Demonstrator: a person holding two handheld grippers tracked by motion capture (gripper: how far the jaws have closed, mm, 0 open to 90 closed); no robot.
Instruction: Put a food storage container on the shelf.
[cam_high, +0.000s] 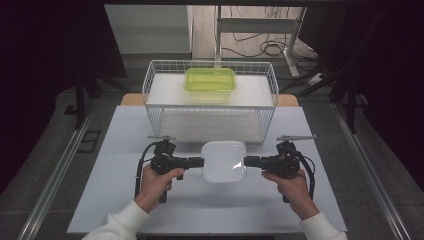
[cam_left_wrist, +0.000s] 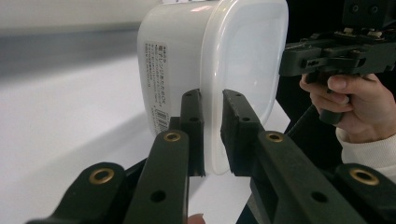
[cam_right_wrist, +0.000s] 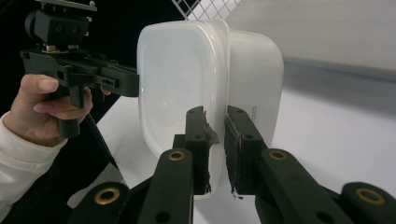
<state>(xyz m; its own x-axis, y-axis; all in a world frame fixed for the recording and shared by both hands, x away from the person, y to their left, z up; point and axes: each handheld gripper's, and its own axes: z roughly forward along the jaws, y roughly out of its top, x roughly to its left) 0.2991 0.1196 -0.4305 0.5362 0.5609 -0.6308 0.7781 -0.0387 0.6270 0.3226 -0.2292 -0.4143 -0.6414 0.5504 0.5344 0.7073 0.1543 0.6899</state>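
A white lidded plastic container (cam_high: 223, 161) hangs above the pale table (cam_high: 120, 190), held from both sides. My left gripper (cam_high: 200, 162) is shut on the lid's rim at the container's left edge; in the left gripper view its jaws pinch that rim (cam_left_wrist: 212, 135) and a printed label (cam_left_wrist: 158, 84) shows on the container's side. My right gripper (cam_high: 247, 161) is shut on the rim at the right edge, with its pads clamped on the container (cam_right_wrist: 187, 79) in the right gripper view. A hand (cam_left_wrist: 348, 100) holds the opposite gripper in each gripper view.
A white wire basket (cam_high: 210, 100) stands at the back of the table, close behind the container. Inside it sits a yellow-green lidded container (cam_high: 210, 80). Dark surroundings and metal rails flank the table on both sides.
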